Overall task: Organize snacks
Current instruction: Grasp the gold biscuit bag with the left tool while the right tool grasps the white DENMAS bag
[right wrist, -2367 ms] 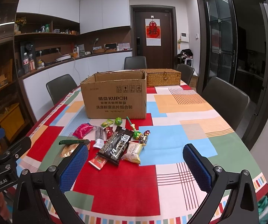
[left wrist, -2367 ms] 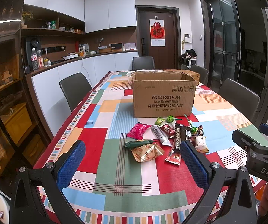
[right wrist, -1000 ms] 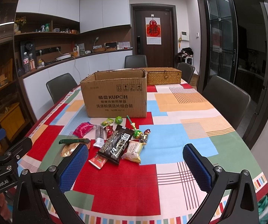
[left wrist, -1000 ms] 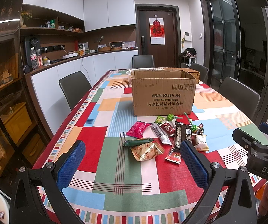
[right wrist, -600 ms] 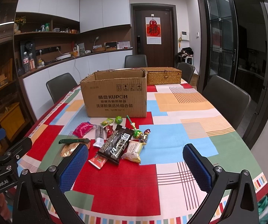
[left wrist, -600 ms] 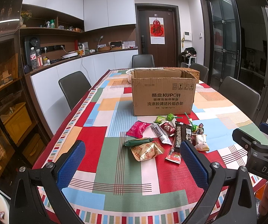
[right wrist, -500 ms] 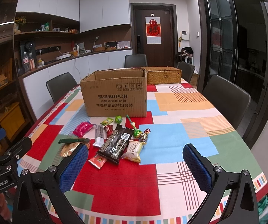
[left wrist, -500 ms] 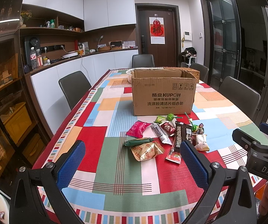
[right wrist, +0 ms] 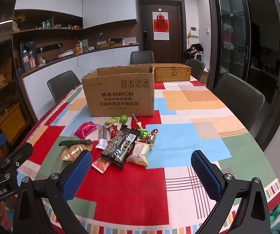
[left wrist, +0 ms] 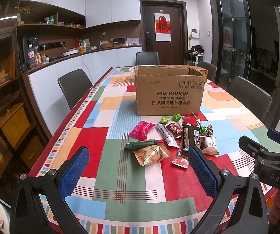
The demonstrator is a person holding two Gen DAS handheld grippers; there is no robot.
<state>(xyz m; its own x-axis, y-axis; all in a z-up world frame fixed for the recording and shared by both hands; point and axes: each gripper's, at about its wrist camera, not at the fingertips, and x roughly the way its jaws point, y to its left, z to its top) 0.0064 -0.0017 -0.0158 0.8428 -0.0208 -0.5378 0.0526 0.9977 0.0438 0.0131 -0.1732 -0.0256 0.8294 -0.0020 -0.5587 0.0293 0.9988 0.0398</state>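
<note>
Several snack packets lie in a loose pile on the patchwork tablecloth in front of an open cardboard box (left wrist: 170, 92), also seen in the right wrist view (right wrist: 120, 95). The pile holds a pink packet (left wrist: 142, 130), a dark green stick (left wrist: 141, 144), a gold packet (left wrist: 151, 154), a long black packet (right wrist: 121, 146), a white packet (right wrist: 141, 153) and green lollipops (right wrist: 143, 133). My left gripper (left wrist: 138, 173) is open and empty, held above the table short of the pile. My right gripper (right wrist: 141, 174) is open and empty, also short of the pile.
A woven basket (right wrist: 172, 74) stands behind the box. Dark chairs (left wrist: 74, 86) (right wrist: 237, 97) line both sides of the table. A counter with shelves (left wrist: 62, 56) runs along the left wall. The table's near edge (right wrist: 140, 228) lies under the grippers.
</note>
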